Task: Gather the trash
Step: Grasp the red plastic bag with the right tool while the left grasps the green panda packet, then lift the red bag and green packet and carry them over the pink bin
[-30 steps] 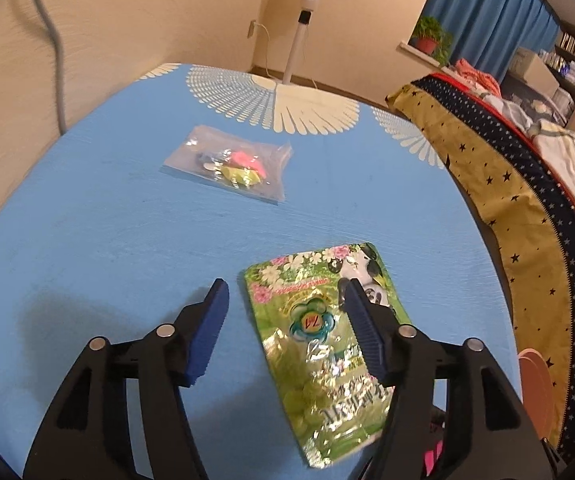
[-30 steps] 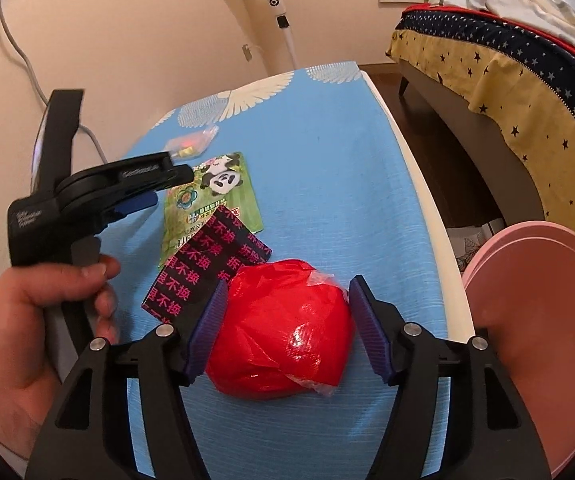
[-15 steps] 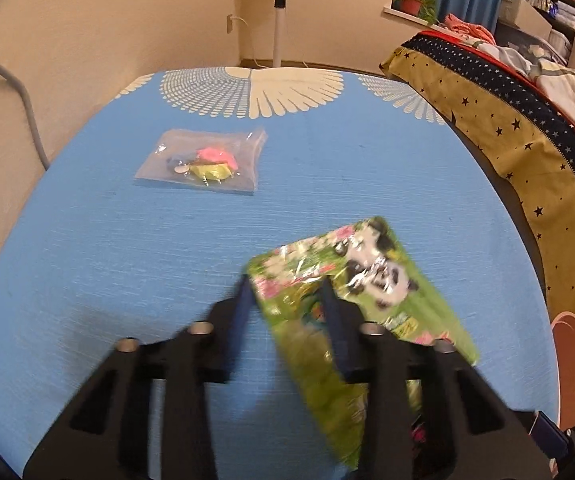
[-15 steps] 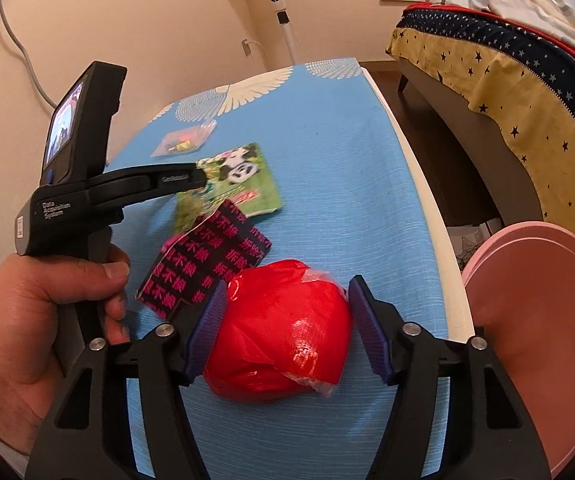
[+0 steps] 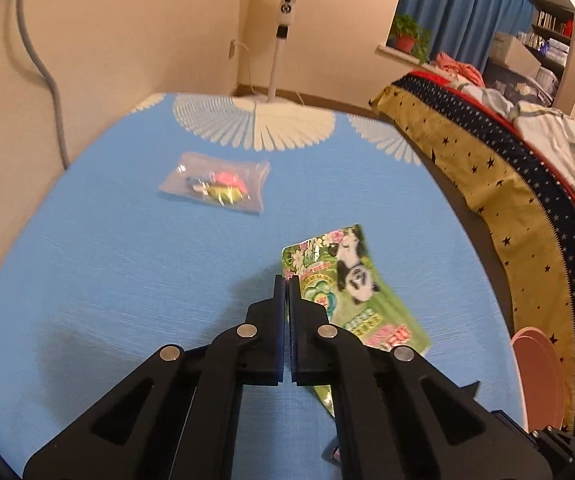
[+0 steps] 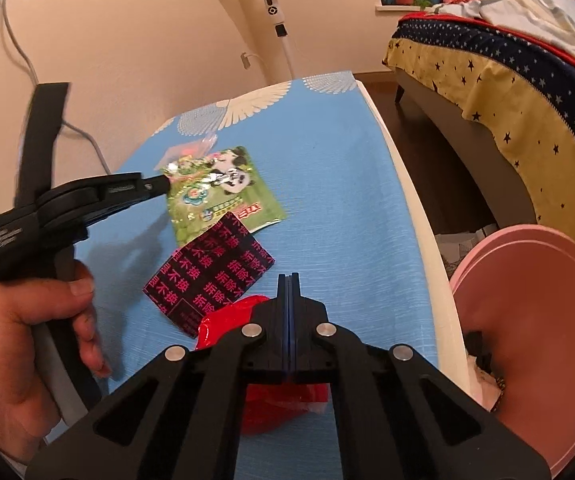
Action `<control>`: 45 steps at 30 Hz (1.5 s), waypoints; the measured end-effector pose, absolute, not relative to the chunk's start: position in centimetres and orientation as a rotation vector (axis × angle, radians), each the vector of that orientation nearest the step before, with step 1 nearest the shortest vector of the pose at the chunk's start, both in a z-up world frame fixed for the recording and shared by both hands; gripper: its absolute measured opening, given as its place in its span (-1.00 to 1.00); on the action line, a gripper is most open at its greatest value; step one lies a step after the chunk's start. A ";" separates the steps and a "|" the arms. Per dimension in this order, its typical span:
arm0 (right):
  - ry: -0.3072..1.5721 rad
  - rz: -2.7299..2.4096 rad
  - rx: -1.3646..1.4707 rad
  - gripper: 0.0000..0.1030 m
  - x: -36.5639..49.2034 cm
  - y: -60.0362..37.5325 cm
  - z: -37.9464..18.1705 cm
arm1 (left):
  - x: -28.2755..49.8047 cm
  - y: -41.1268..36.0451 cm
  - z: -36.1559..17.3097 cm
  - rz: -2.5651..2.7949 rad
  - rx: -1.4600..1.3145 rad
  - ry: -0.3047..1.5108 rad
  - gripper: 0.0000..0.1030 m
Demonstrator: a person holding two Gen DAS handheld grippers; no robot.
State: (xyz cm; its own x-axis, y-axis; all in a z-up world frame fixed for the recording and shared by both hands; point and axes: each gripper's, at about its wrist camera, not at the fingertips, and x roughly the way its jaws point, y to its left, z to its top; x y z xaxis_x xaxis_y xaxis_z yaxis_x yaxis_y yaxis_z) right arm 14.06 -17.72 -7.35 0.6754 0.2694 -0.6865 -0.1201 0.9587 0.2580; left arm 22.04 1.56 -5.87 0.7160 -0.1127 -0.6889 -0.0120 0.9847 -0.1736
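**Both jaws shut; the bin lies to the right of everything**

Nearest, in the right wrist view, the right gripper [image 6: 288, 278] has its jaws fully together directly over the crumpled red bag [image 6: 223, 322]. The bag bulges out from under the fingers toward 7 o'clock. Whether a fold of its film is caught between the pads cannot be told.

Just beyond, at 10 o'clock, a black-and-pink wrapper [image 6: 211, 276] lies flat on the blue table [image 6: 327, 200], free of both tools.

Farther along, the left gripper [image 5: 287, 280], held in the person's hand [image 6: 19, 340], is clamped on the near-left corner of the green panda wrapper [image 5: 351, 292]. The wrapper's long axis trails away from that pinch toward 4 o'clock.

Farthest, at 11 o'clock from the left jaws, a clear packet [image 5: 215, 188] sits well apart and untouched.

The pink bin [image 6: 527, 340] stands off the table's right edge, at 3 o'clock from the right gripper. I judge the right hand is much nearer to it, so the left must cross the table with its wrapper.
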 end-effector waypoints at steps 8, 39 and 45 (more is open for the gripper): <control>0.782 0.237 0.217 -0.88 13.1 -18.2 -6.8 | 19.4 2.1 -2.0 -0.055 -0.156 0.683 -0.99; 0.752 0.259 0.103 0.17 8.1 -17.1 -4.4 | 6.5 2.4 5.0 -0.084 -0.093 0.549 -1.00; 0.710 0.242 0.128 0.14 6.3 -18.4 -3.1 | 5.3 1.4 5.2 -0.106 -0.090 0.533 -1.00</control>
